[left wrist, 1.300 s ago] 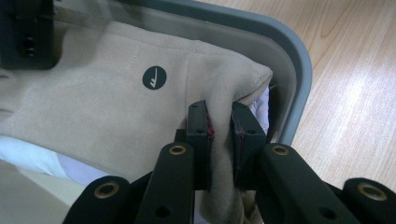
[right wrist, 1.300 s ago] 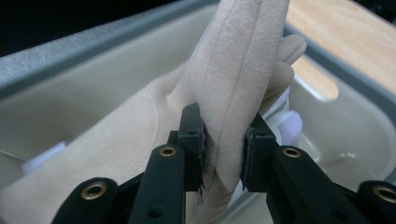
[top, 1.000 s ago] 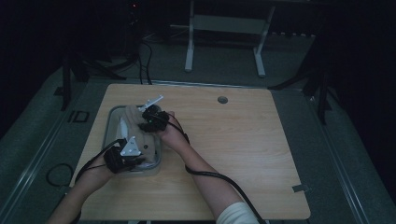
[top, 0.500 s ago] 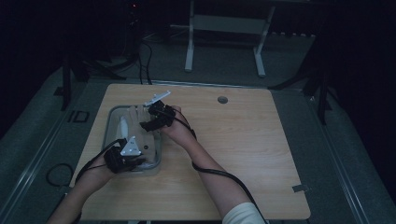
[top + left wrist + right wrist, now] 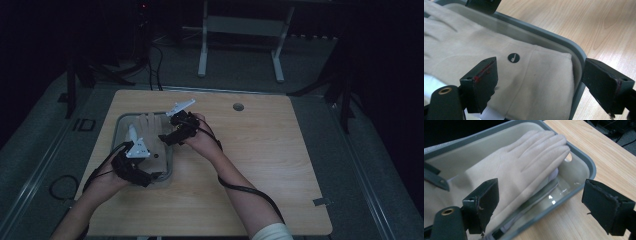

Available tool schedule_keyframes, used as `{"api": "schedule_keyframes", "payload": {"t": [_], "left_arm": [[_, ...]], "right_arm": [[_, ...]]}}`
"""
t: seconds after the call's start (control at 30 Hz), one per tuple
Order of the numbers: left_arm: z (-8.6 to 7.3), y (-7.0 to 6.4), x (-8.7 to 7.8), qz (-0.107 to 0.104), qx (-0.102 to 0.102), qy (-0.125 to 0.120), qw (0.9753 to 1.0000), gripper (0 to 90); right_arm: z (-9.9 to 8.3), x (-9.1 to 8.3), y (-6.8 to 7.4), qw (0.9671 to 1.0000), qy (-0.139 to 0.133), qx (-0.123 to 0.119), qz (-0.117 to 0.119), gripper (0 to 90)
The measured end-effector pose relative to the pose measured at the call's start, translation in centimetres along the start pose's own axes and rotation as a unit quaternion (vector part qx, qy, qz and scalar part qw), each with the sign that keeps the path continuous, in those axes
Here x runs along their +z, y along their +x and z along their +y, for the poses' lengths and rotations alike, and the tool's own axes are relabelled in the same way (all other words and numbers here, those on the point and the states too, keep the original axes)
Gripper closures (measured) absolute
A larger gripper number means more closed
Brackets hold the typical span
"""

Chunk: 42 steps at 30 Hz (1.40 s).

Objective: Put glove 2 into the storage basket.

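One beige glove lying flat inside grey tray, under both tools. Left gripper wide, empty, straddling tray rim; right gripper likewise. Likely packed; nothing grasped.

My left gripper is showing black housing with a white three-cornered plate on top; black cable is trailing back past my forearm. My right gripper is wearing the same plate and looping cable. Jaws are blocky, black, with red smears marking the left pair's edges. A brass-ringed screw hole is sitting low left. White sleeve is covering my right upper arm.
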<state>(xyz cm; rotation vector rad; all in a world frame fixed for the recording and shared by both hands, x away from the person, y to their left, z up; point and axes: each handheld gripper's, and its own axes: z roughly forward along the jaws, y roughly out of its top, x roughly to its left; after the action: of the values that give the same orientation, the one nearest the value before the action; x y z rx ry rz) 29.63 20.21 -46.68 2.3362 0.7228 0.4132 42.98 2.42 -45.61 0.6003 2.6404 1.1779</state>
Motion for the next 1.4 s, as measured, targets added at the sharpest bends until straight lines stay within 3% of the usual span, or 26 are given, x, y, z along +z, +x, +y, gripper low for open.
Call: {"api": "schedule_keyframes", "payload": {"t": [0.1,0.17,0.5,0.83,1.2,1.4], "left_arm": [[0.1,-0.1,0.3,-0.006,0.001,-0.010,0.9999,11.9],[0.3,-0.4,0.5,-0.022,0.005,-0.032,0.9992,11.9],[1.8,-1.6,1.6,-0.054,0.008,-0.046,0.9974,10.1],[4.0,-3.7,3.7,-0.080,0.036,-0.045,0.9951,10.3],[5.1,-6.3,6.1,-0.116,0.066,-0.032,0.9905,10.3],[5.6,-7.5,7.7,-0.134,0.072,-0.028,0.9879,10.3]], "right_arm": [[-0.4,-0.3,0.1,1.0000,0.001,-0.009,-0.002,14.1],[-1.2,-0.8,0.0,0.9998,-0.001,-0.019,-0.007,14.0],[-3.5,-2.3,-0.8,0.9998,-0.004,-0.015,-0.016,14.0],[-6.0,-3.5,-2.0,0.9997,0.002,-0.002,-0.024,14.0],[-9.3,-4.6,-2.9,0.9993,0.012,0.002,-0.034,13.8],[-11.2,-5.0,-3.3,0.9993,0.019,0.009,-0.032,13.8]]}}
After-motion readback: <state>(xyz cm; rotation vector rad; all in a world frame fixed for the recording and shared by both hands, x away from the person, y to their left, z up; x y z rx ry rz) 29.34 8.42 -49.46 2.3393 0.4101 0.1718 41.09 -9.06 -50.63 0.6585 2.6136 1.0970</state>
